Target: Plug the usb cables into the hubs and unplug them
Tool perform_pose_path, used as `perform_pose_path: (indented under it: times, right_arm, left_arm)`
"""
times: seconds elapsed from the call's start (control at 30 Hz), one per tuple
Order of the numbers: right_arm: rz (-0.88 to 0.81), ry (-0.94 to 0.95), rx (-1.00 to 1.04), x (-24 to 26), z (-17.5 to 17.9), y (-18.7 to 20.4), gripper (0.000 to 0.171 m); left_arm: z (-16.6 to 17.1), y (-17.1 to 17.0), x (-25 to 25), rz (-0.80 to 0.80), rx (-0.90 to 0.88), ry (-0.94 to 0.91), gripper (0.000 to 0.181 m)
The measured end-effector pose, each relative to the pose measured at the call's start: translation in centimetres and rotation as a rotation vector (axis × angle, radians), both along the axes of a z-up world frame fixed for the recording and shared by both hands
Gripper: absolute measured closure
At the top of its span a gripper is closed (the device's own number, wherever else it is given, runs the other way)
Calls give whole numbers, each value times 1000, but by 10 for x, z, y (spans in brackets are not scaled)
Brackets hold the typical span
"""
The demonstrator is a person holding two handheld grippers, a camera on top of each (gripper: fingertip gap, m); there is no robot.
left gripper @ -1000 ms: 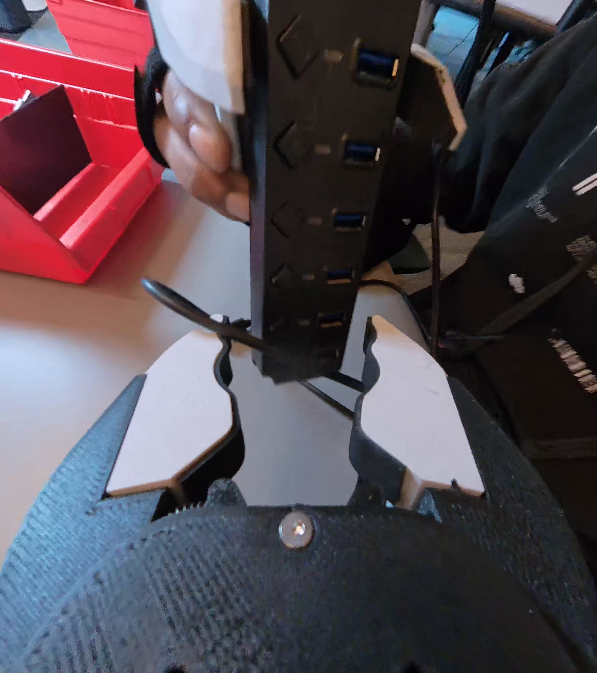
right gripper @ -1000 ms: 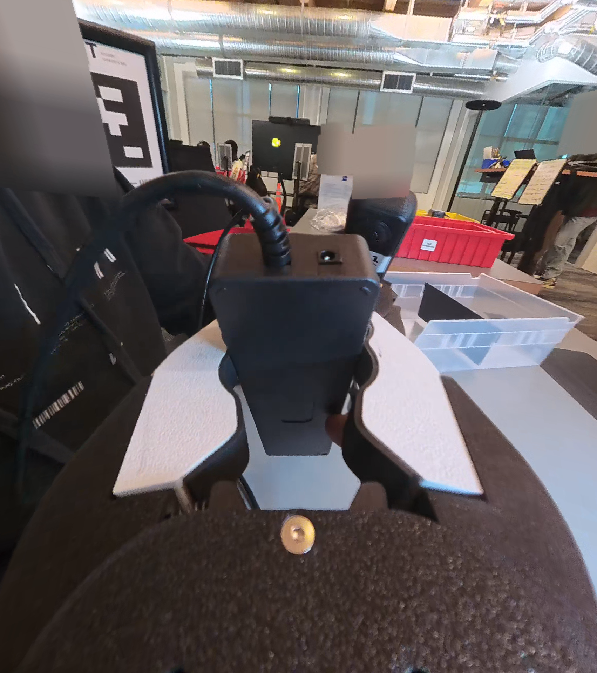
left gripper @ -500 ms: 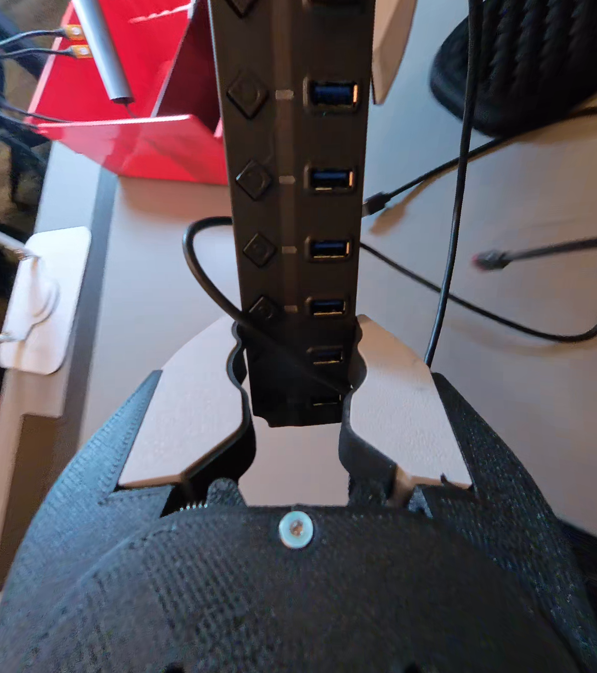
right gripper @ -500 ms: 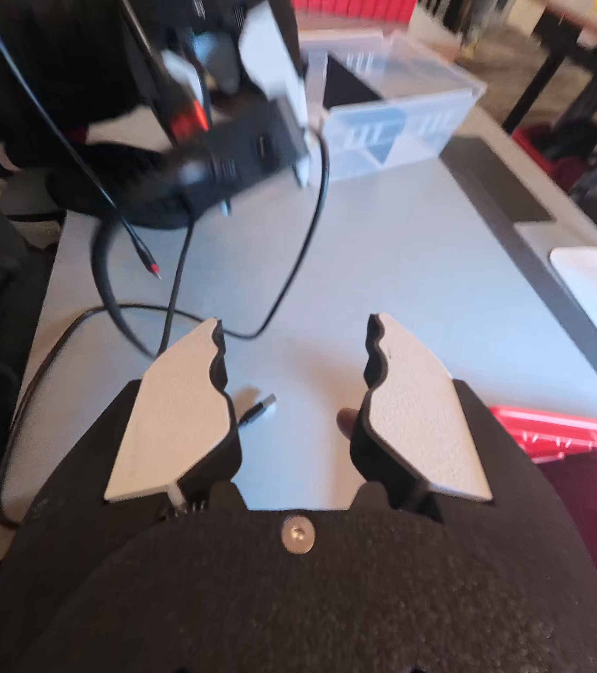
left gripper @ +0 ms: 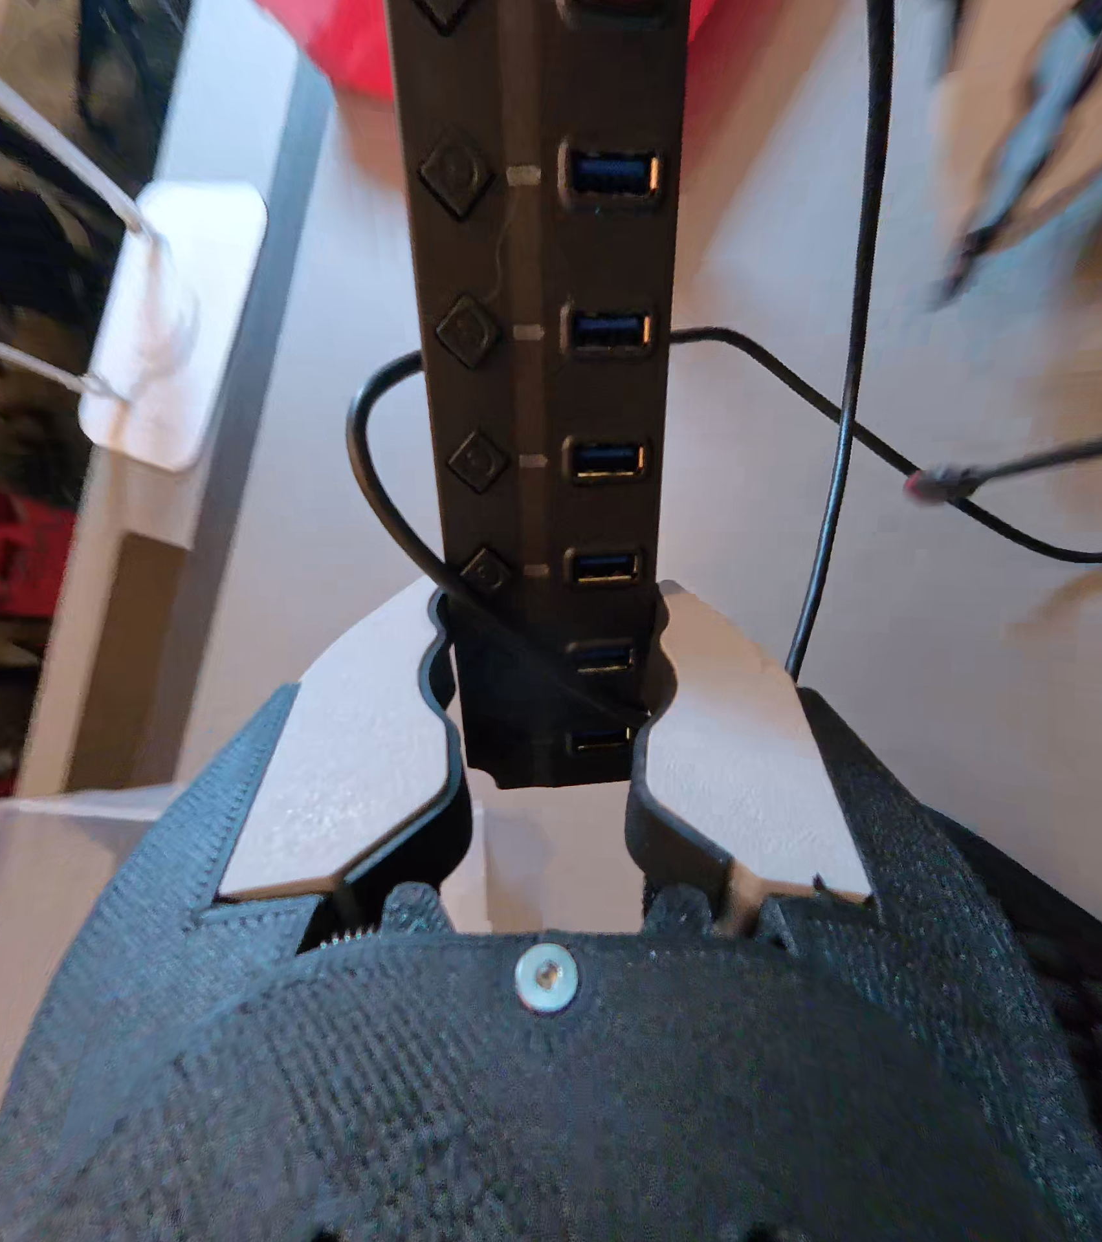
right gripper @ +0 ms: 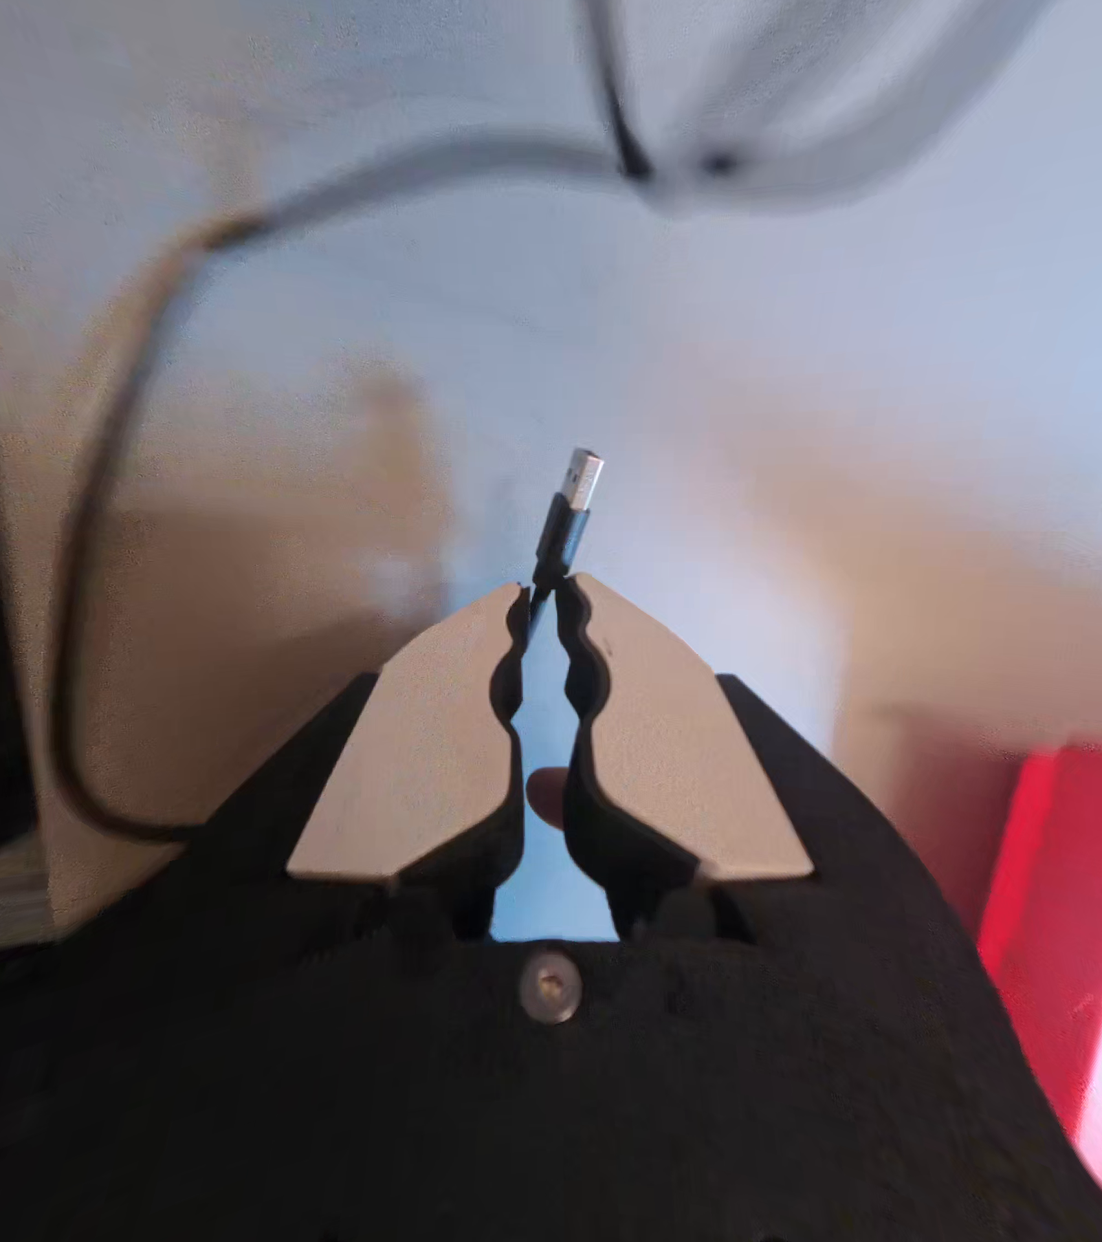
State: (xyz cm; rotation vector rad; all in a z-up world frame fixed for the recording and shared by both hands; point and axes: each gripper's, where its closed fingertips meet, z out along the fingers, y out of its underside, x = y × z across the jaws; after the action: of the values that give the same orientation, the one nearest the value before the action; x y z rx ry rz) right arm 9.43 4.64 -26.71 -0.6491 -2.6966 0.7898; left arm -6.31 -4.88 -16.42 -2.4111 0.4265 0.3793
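Left gripper (left gripper: 551,679) is clamped narrow on the near end of the black usb hub (left gripper: 541,376), which sticks out forward along the fingers, lifted over the table (left gripper: 770,672), port side up. The blue ports (left gripper: 607,330) run in a column down the hub's right side, all empty as far as visible, with diamond buttons (left gripper: 467,330) beside them on the left. A thin black cable (left gripper: 393,497) loops from the hub's left side and crosses under the left gripper's fingers, pinched in with the body. Right gripper (right gripper: 541,591) is nearly closed, its tips nipping the usb cable (right gripper: 558,537) just behind the plug body; the metal plug (right gripper: 583,478) points forward and leans slightly right, held over the table. The rest of that cable arcs off to the left, blurred. More loose cables (left gripper: 837,430) lie across the table on the right, and a red bin (right gripper: 1072,941) sits at the near right edge in the right wrist view. Judged step: bring plug to a port, not yet inserted. Risks: the grip is on the strain relief at the very tips, so the plug may pivot or slip when pushed; its lean could miss the slot or jam on the rim; plug orientation against the port cannot be told; the trapped hub cable could let the hub twist; slack may snag the other cables.
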Motion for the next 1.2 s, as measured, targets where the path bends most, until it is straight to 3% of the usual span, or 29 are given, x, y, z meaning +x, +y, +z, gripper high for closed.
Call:
perform_pose_path:
  times: [0.1,0.2,0.27,0.37,0.43,0.53,0.63,0.73,0.83,1.0,1.07,1.1,1.2]
  right_arm:
    - [214,386,-135,4,83,-45,166]
    - [186,717,-97,-17,160,-50,167]
    - [123,811,-127,-35,196,-46,166]
    - [70,779,-327,-57,221,-44,166]
    - [10,639,-417,-75,210,-39,167]
    - [-78,451,-325,-97,160,-21,166]
    - [-48,240,-287,-86,117,-21,164]
    - [-37,135,-233,-79,98,-19,161]
    - [-36,-64,-143,-68,75,-14,126]
    - [8,-339,-114,-48,50,-19,109]
    - [24,-445,-151,-37,42,-29,114]
    - [23,-431,-148,-37,39,-31,125]
    - [37,-313,-121,-43,50,-23,133]
  left_arm:
    - [-29,-6,-3,51,-136,-75,126]
    - [-54,-1,6,29,-265,-73,126]
    - [-60,9,20,-15,-285,-84,126]
    - [-63,22,38,-81,-295,-64,126]
    - [-62,30,52,-139,-278,-68,126]
    - [-56,35,63,-206,-225,-25,126]
    - [-54,32,62,-222,-201,19,126]
    - [-59,28,57,-240,-219,82,127]
    - [-61,27,58,-274,-226,161,127]
    - [-54,38,69,-354,-156,419,126]
    - [-44,44,70,-353,-97,547,126]
    - [-41,44,68,-358,-88,619,126]
    - [-18,45,71,-344,64,680,125]
